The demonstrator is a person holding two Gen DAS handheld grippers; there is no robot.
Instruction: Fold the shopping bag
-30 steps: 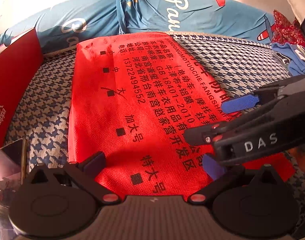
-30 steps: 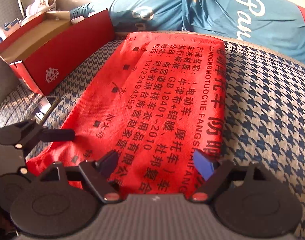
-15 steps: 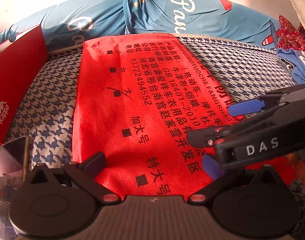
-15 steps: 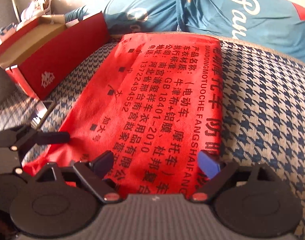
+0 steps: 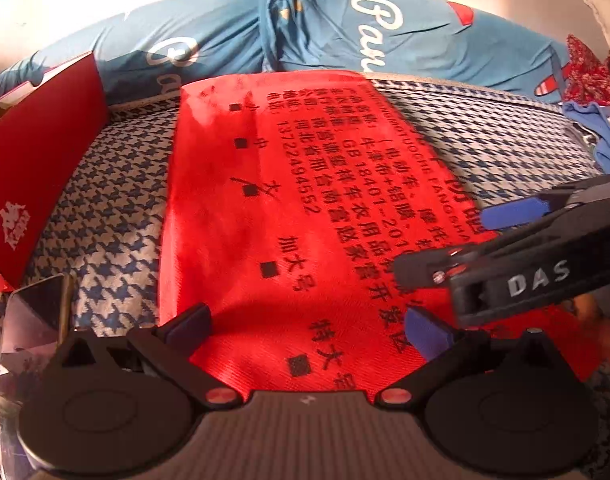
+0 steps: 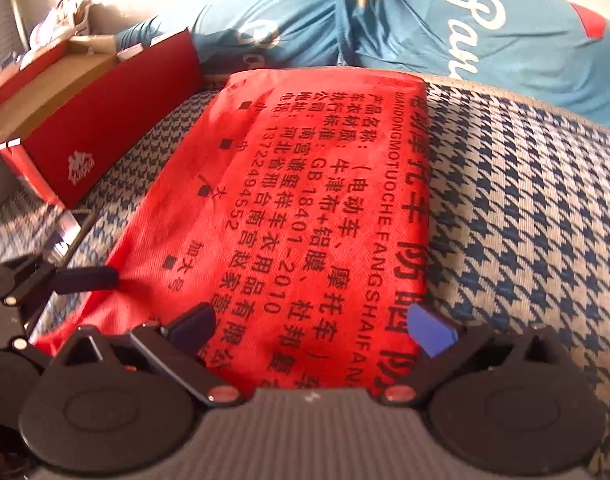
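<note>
In the left wrist view, the red woven shopping bag with black print (image 5: 289, 216) lies flat on the blue-white houndstooth cover (image 5: 105, 216). Its long axis runs straight away from the left gripper (image 5: 309, 326), which stands open over the near edge.

In the right wrist view, the right gripper (image 6: 311, 326) has just been opening. It is wide now, the near right part of the bag lies between its fingers, and nothing is pinched. Both hands look equally near.

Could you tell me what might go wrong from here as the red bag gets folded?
1. Both grippers, left and right, stand open over the bag, gripping nothing; the right jaws have just been opening, so the fold could spring loose.
2. The phone lies beside the bag's edge; a sweep might knock it.
</note>
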